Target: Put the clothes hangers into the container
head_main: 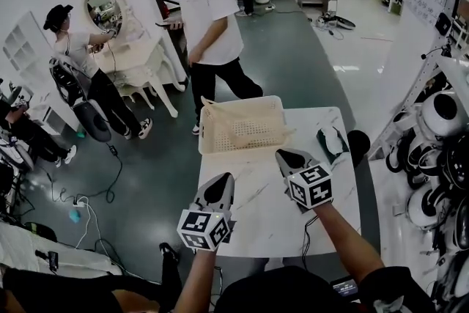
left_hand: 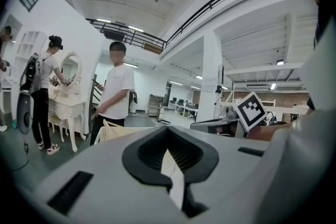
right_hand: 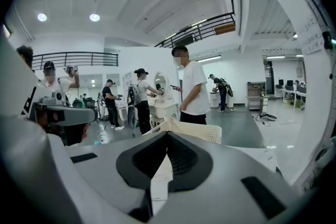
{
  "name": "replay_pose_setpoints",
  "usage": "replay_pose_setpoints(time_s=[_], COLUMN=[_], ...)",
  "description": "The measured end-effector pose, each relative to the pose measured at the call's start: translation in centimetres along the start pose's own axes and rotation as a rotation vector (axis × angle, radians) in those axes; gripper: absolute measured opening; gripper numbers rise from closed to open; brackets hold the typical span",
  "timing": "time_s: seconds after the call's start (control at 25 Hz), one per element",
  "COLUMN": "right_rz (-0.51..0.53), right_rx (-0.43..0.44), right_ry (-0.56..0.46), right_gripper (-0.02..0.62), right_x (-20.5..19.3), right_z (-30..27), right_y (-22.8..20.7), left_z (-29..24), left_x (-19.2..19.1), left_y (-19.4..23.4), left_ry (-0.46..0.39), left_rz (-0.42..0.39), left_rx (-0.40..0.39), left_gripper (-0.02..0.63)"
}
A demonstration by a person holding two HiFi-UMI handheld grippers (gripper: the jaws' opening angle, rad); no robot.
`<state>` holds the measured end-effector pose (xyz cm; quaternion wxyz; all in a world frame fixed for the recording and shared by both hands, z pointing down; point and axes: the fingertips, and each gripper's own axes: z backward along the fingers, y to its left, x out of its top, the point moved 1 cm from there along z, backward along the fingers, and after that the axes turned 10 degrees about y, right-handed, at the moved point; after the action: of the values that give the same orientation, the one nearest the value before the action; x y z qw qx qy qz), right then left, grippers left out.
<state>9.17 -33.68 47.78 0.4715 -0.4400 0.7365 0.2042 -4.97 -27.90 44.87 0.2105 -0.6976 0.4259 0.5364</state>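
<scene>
1. While the left hand-held gripper [head_main: 222, 185] and the right hand-held gripper [head_main: 287, 156] hover side by side over the near half of the white marbled surface [head_main: 256, 220], neither one carries anything
2. In its own view the left hand-held gripper [left_hand: 169, 157] has its jaws together with nothing clamped; only a thin pale sliver shows along the seam
3. The right hand-held gripper [right_hand: 164, 162] likewise has its jaws together and empty
4. The container [head_main: 242, 146] is a cream perforated basket on the far end of the surface, ahead of both hand-held grippers and apart from them, more directly ahead of the left one
5. The clothes hangers [head_main: 220, 113] are cream like the basket and lie inside it; one end pokes above the rim at the far left corner; count not readable
6. A dark green and white object [head_main: 331, 143] lies on the surface ahead and to the right of the right hand-held gripper, near the edge; cannot identify it
7. A person in a white T-shirt [head_main: 209, 18] stands on the floor beyond the container, farther ahead of the left hand-held gripper
</scene>
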Motion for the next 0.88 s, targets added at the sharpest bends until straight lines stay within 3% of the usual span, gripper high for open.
replay_pose_setpoints(time_s=[0.88], right_rz=[0.038], right_rx=[-0.034], right_ry=[-0.029], right_gripper=[0.018], right_x=[-1.3], right_z=[4.5], right_y=[11.9], left_z=[13.6], left_x=[-2.4], left_y=[0.7], left_ry=[-0.071], left_rz=[-0.006], left_rx=[0.011], left_gripper=[0.005])
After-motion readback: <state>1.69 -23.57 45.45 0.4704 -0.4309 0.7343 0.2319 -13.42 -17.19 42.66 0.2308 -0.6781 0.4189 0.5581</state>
